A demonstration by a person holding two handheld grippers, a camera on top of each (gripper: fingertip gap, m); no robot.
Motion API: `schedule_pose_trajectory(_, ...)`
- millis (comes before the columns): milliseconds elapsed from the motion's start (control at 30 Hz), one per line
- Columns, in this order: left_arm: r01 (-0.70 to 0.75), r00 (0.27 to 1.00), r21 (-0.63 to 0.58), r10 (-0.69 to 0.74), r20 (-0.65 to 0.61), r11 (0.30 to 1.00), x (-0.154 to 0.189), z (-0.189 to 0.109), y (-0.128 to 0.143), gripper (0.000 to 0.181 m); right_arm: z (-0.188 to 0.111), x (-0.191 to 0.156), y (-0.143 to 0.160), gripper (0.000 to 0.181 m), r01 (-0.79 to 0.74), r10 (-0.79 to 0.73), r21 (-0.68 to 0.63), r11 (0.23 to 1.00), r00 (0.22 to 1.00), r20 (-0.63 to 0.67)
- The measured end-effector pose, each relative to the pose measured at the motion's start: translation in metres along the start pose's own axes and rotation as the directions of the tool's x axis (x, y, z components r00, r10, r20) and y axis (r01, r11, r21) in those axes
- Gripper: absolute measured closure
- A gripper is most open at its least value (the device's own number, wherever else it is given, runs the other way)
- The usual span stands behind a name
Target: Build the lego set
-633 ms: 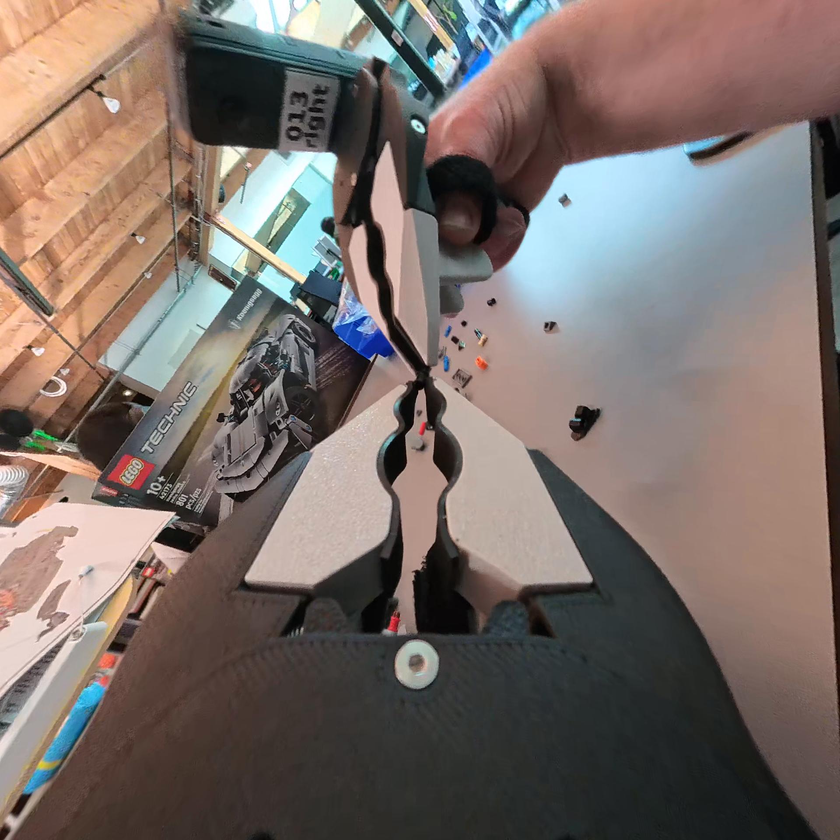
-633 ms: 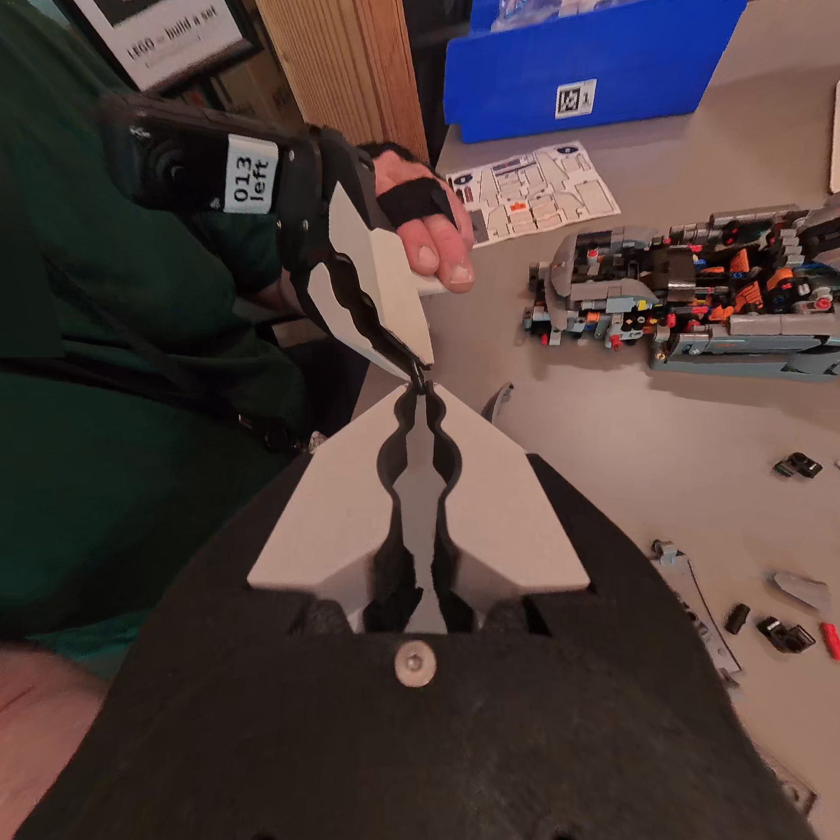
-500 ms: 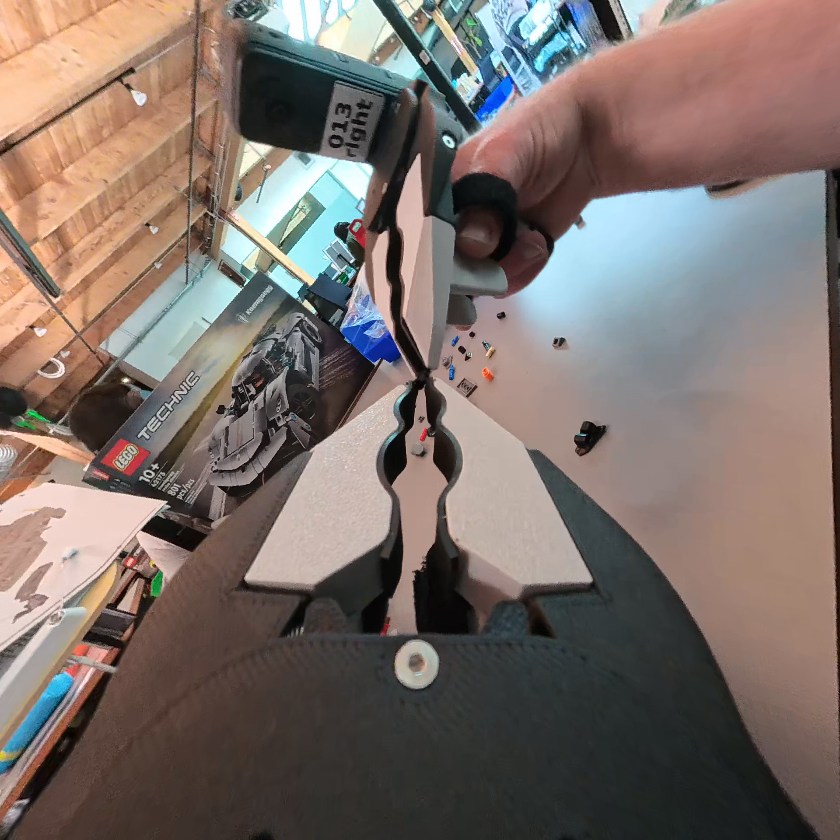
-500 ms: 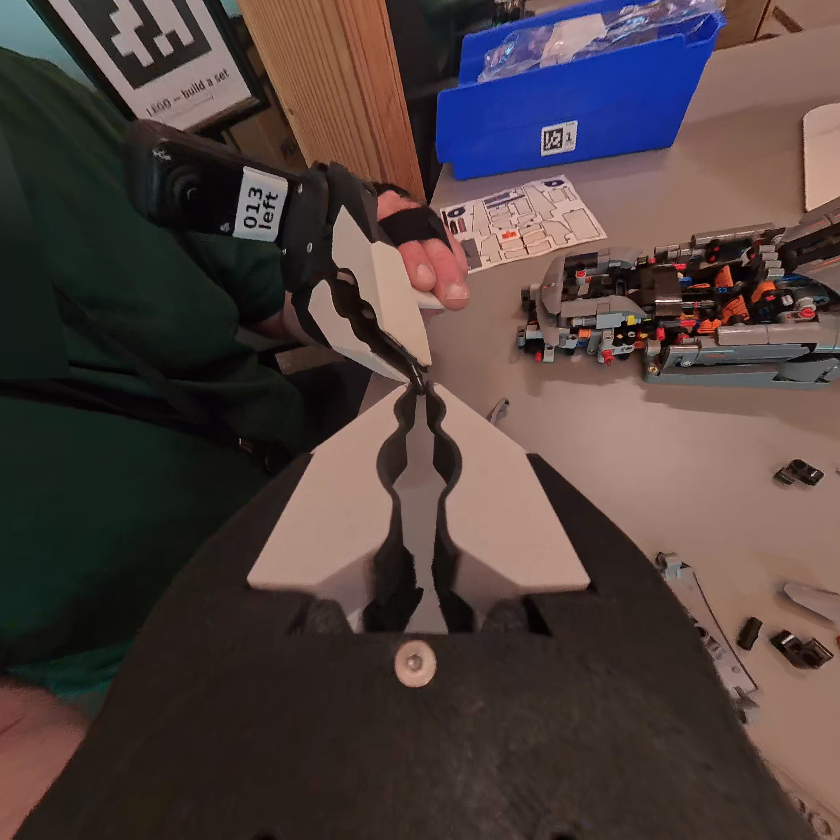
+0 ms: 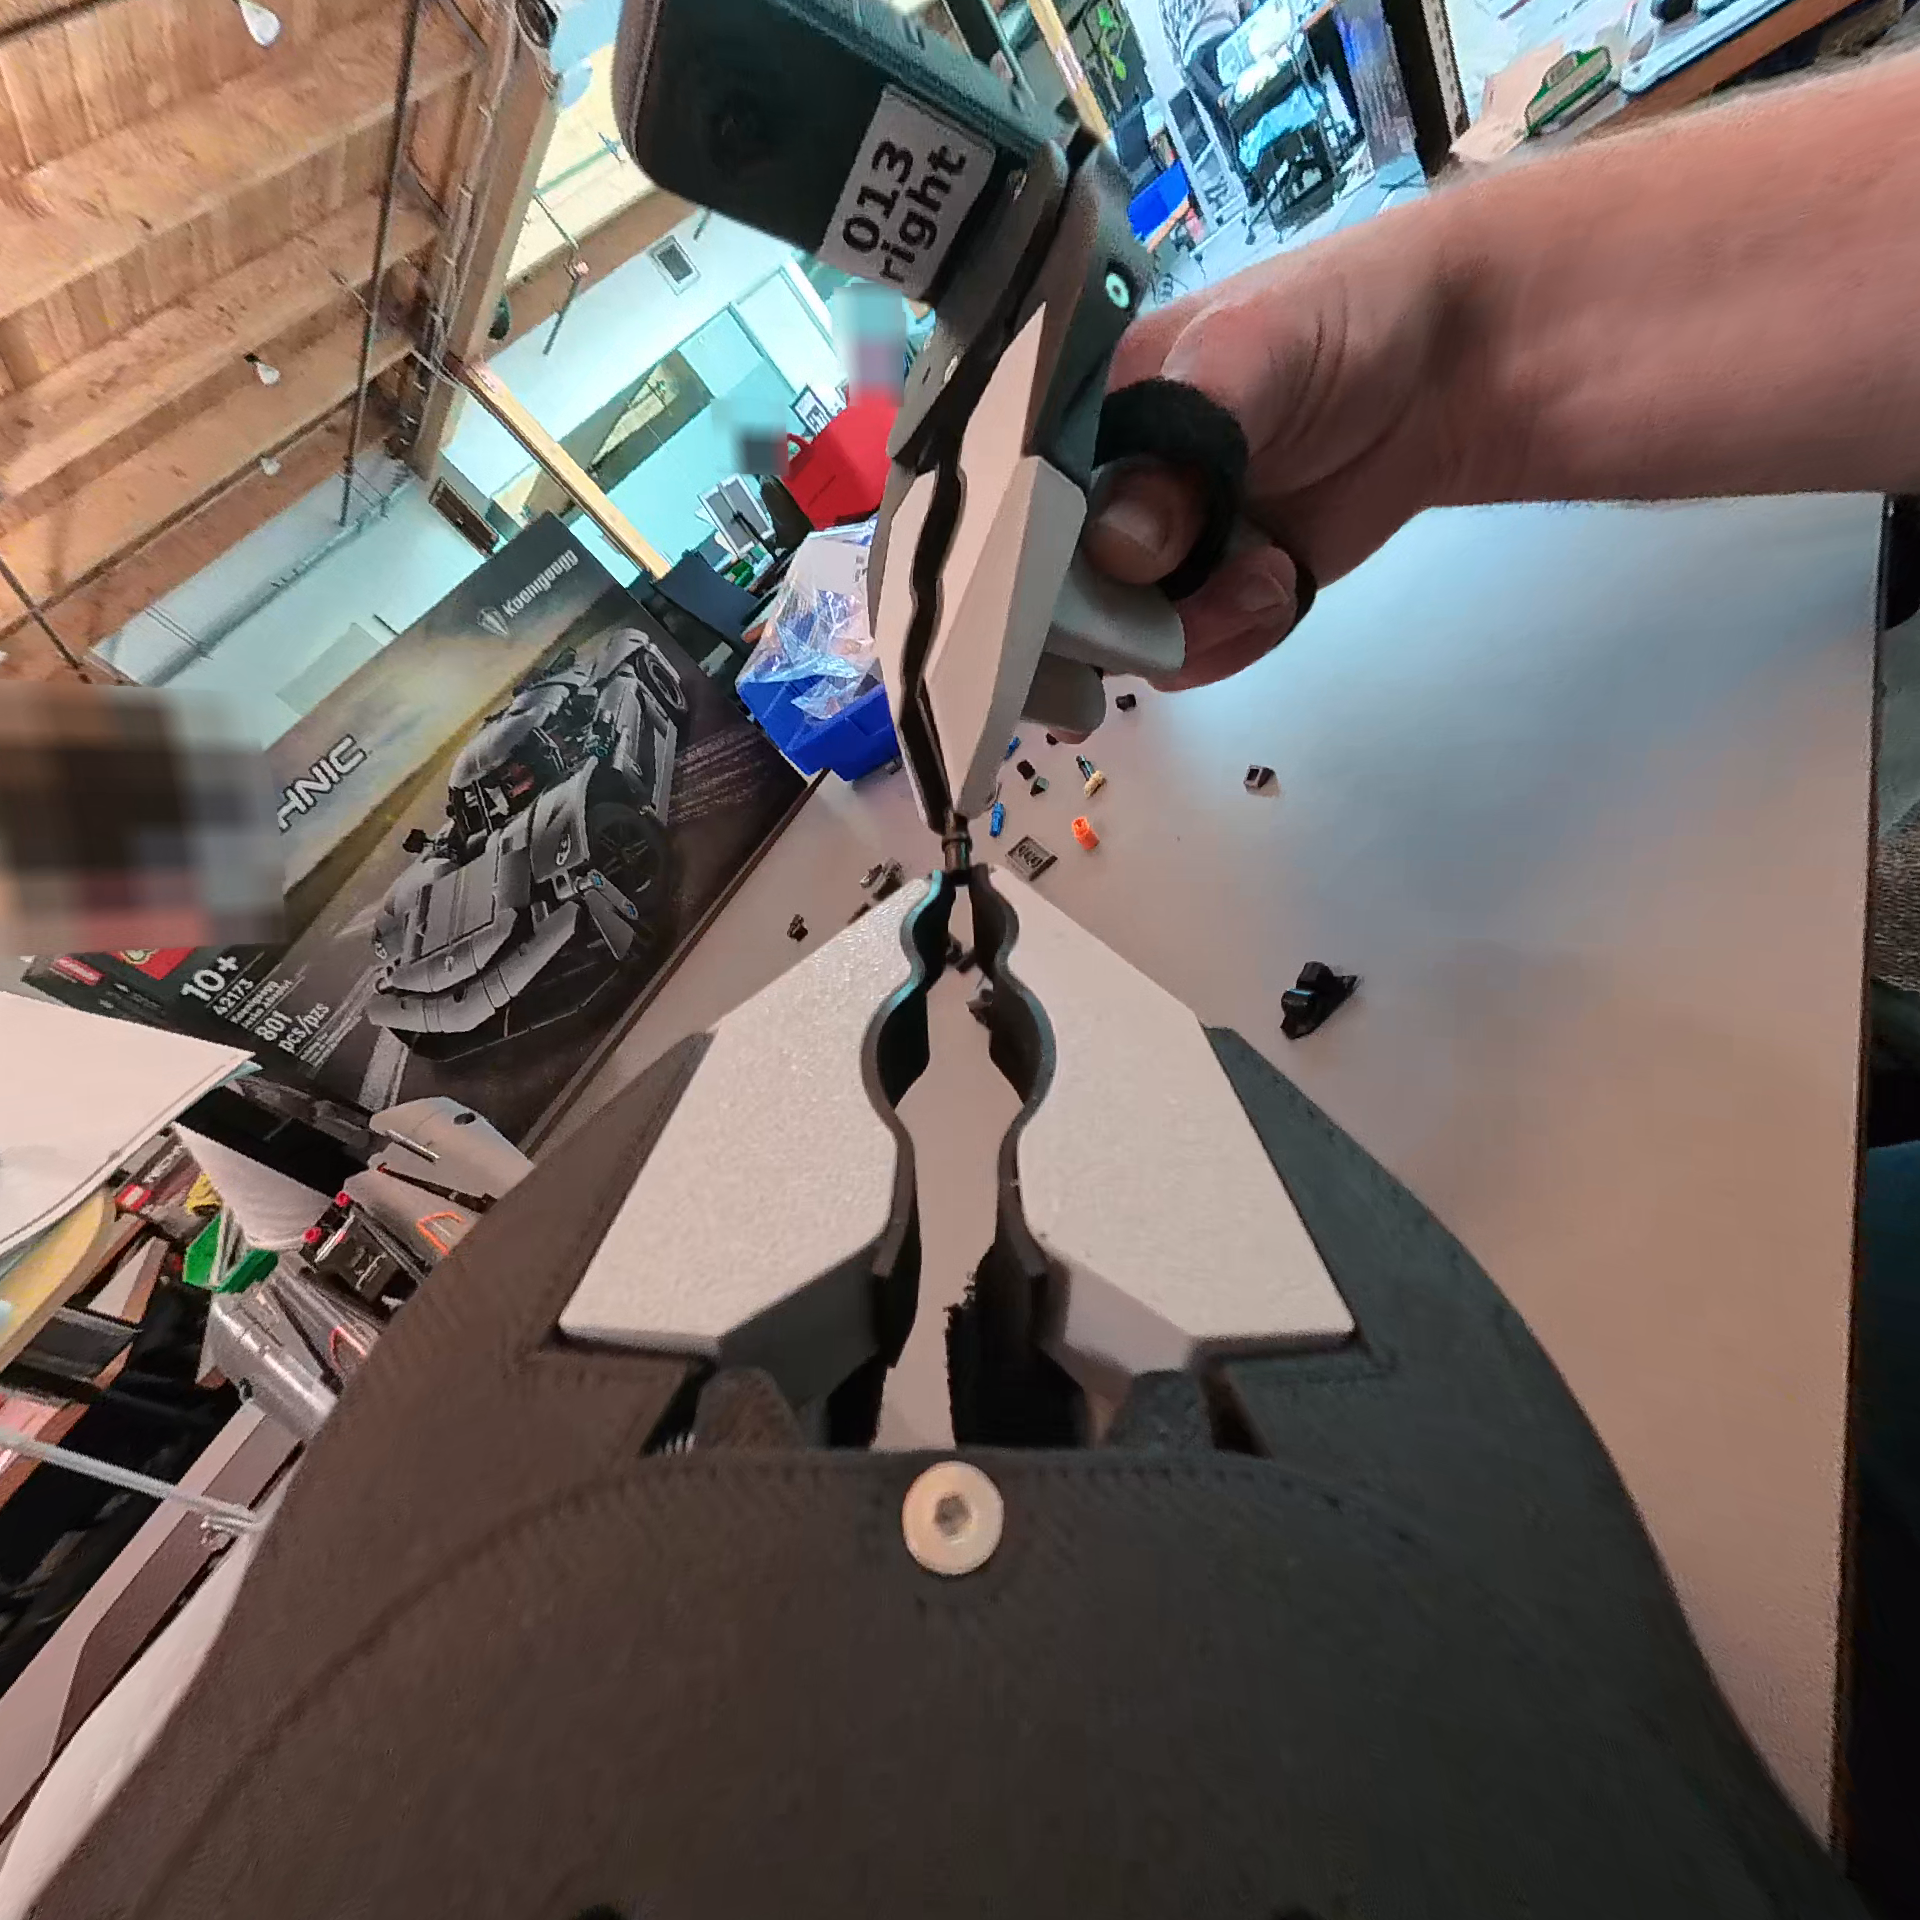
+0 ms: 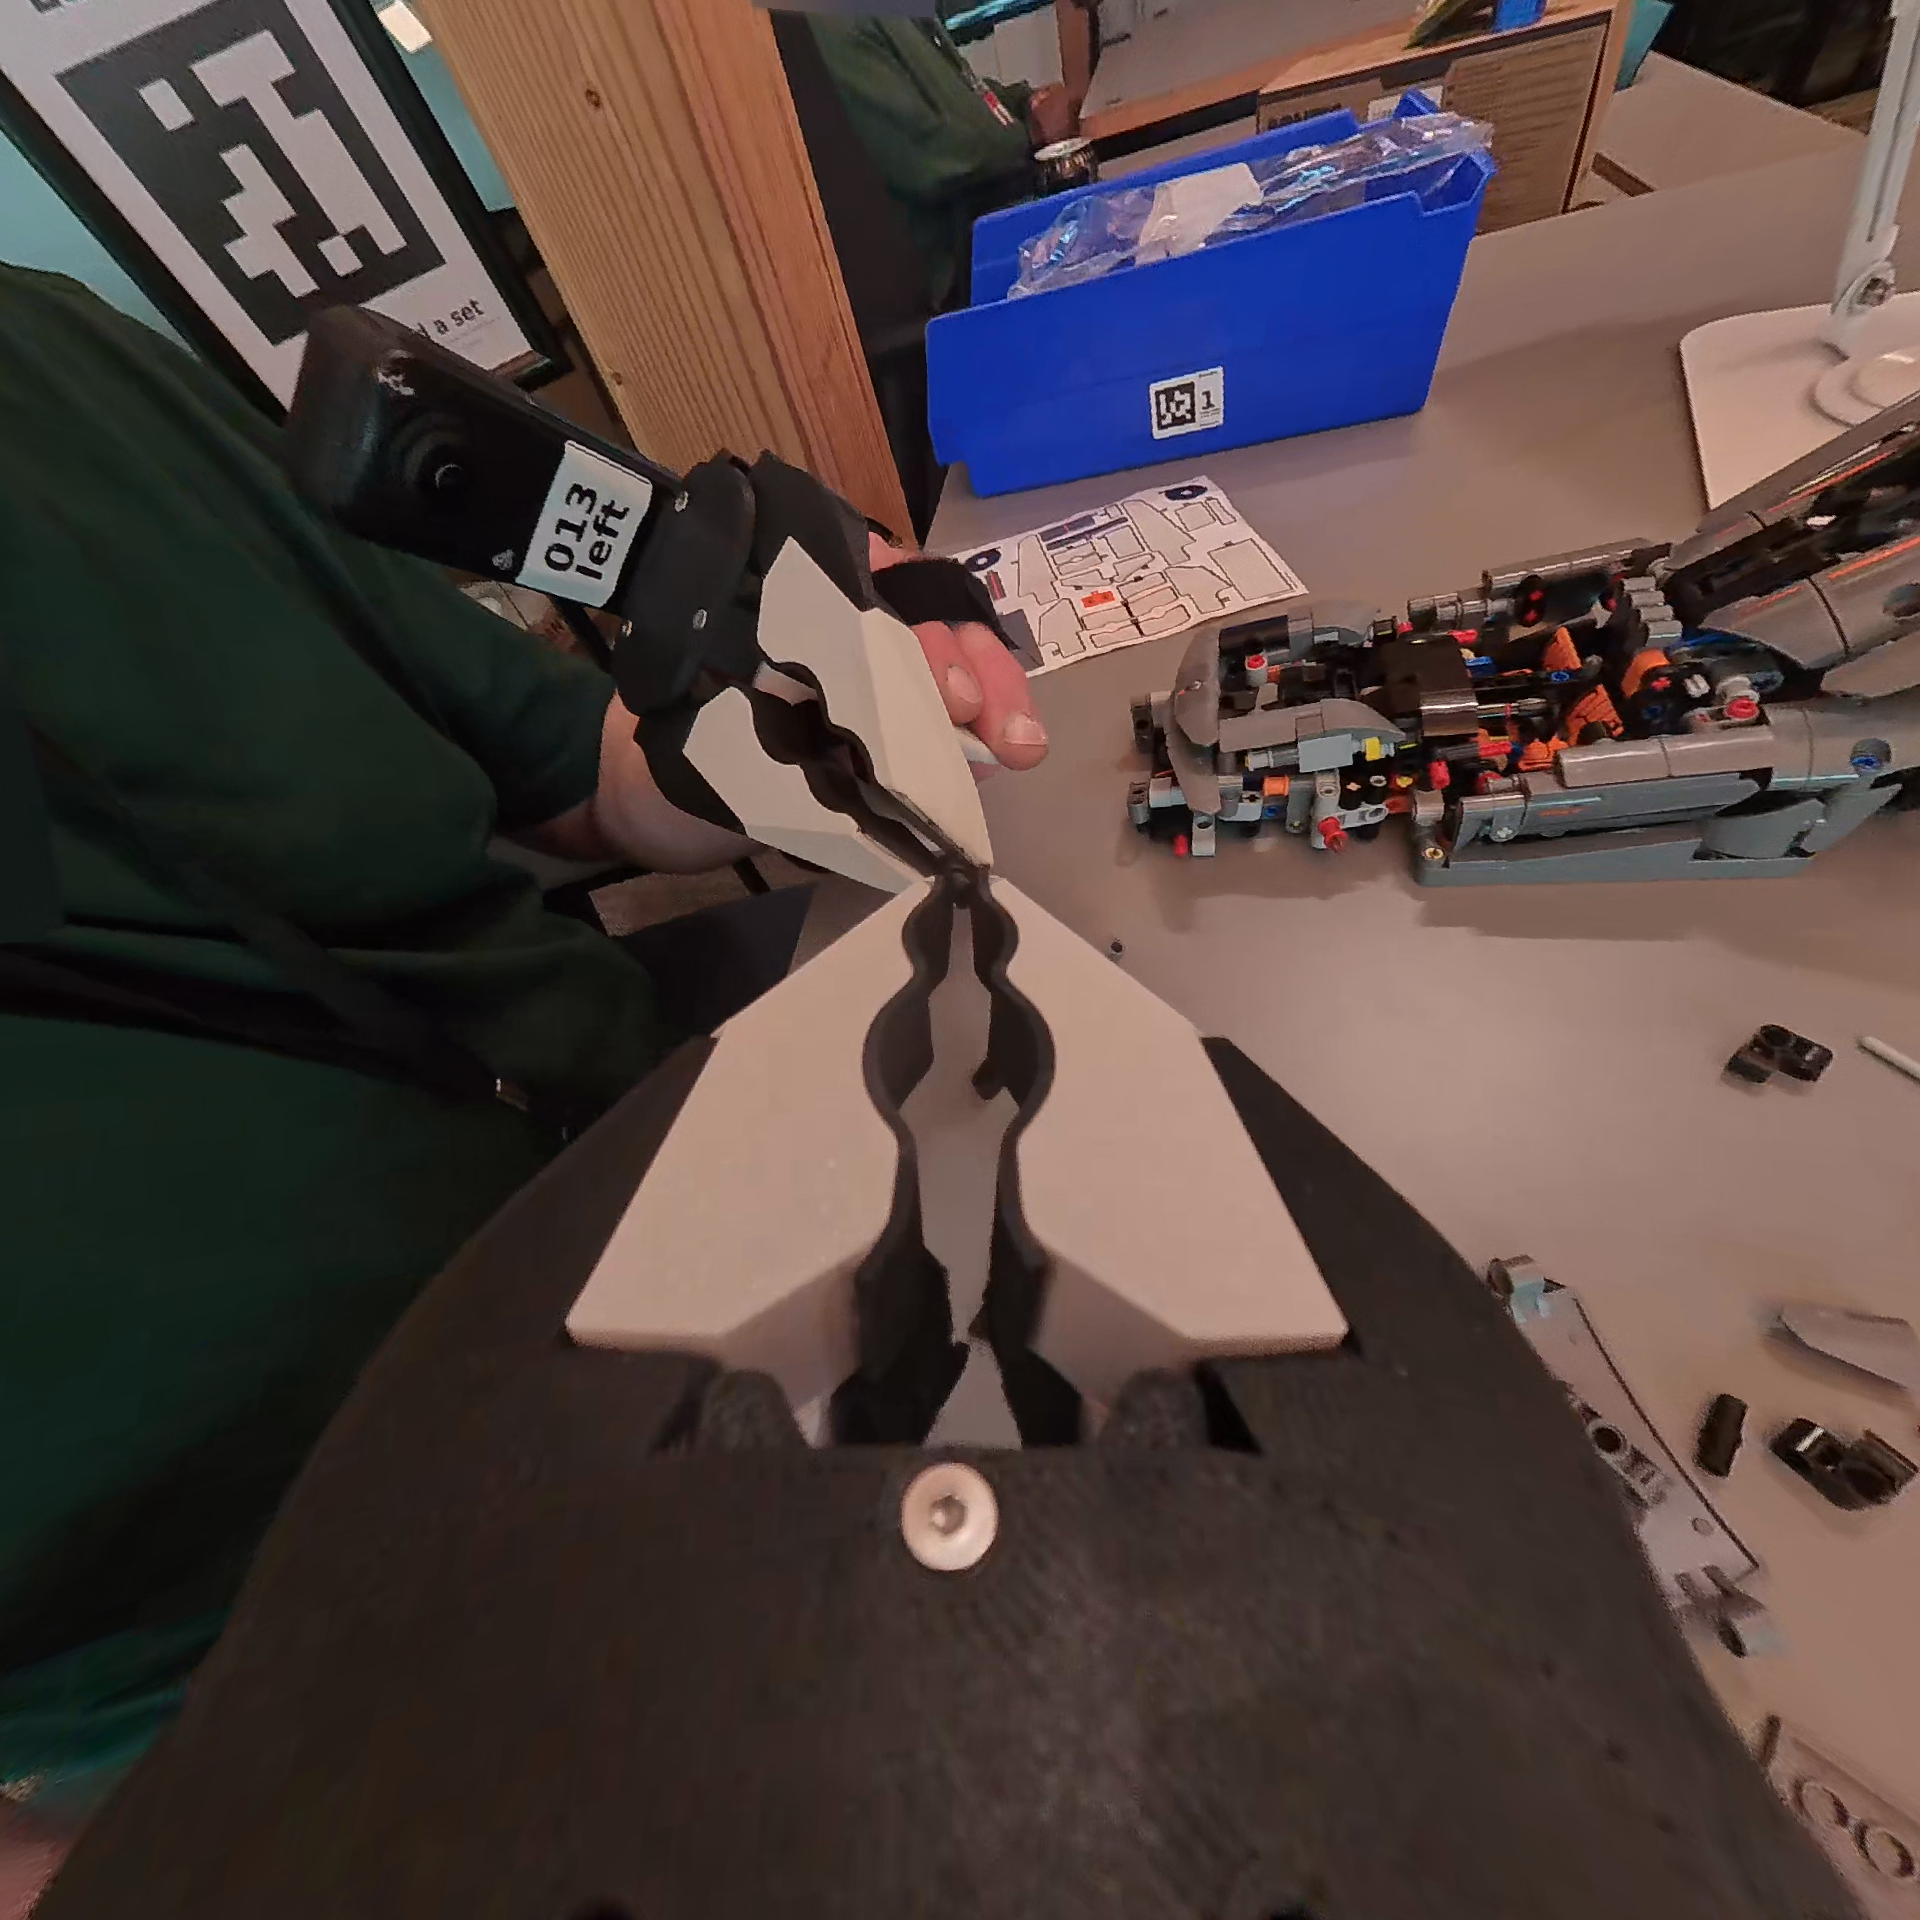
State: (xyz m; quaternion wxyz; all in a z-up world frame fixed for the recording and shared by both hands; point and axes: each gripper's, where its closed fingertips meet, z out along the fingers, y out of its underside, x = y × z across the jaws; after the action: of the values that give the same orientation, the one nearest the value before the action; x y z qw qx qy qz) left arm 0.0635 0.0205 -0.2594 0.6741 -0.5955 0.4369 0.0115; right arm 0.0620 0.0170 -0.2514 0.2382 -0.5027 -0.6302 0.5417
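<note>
You held both grippers up above the pale grey table [image 6: 1351,997], tip to tip. Your left gripper [image 5: 961,883] was pinched almost closed at the tips, with a small dark lego piece [image 5: 954,840] caught there; your right gripper [image 6: 961,883] was closed just as far, its tips meeting the same spot. Whether each gripper held its own piece or both were clamped on a single one was too small and dark to tell.

The relation that mattered was how the two grippers lined up. In the left wrist view the right gripper came down from above, tilted slightly, so its tips met yours nearly end-on; the dark piece's long axis seemed to run along that shared line. By my reading, you were mid-way through pushing one small part into another, and the next move depended on keeping both grippers on that one axis as they pressed together. A sideways drift could have sprung the piece out.

The partly built grey, black and orange lego car [image 6: 1507,748] lay well apart on the table, to the right in the right wrist view, nearer your right hand [image 5: 1351,436]. Loose small pieces [image 5: 1081,821] were scattered beyond the gripper tips, with a blue plastic bin [image 6: 1195,332] and a printed sticker sheet [image 6: 1132,582] near the car.
</note>
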Motion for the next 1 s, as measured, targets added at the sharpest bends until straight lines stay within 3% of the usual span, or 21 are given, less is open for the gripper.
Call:
schedule_pose_trajectory(167,-0.031,0.999,-0.027,0.032,0.031,0.999,-0.002,-0.001,0.003,0.173,0.004,0.004,0.006,0.18,0.011,-0.013,-0.049,0.999,0.999,-0.049)
schedule_pose_trajectory(333,-0.085,0.994,-0.061,0.088,0.057,0.995,0.0,-0.001,0.004,0.179,0.007,0.001,0.004,0.18,0.016,-0.02,-0.063,0.998,0.998,-0.058)
schedule_pose_trajectory(1000,-0.051,0.996,0.042,0.048,0.082,0.998,-0.005,-0.012,-0.008,0.18,0.014,-0.009,-0.009,0.179,-0.05,0.05,0.028,0.998,0.999,0.015)
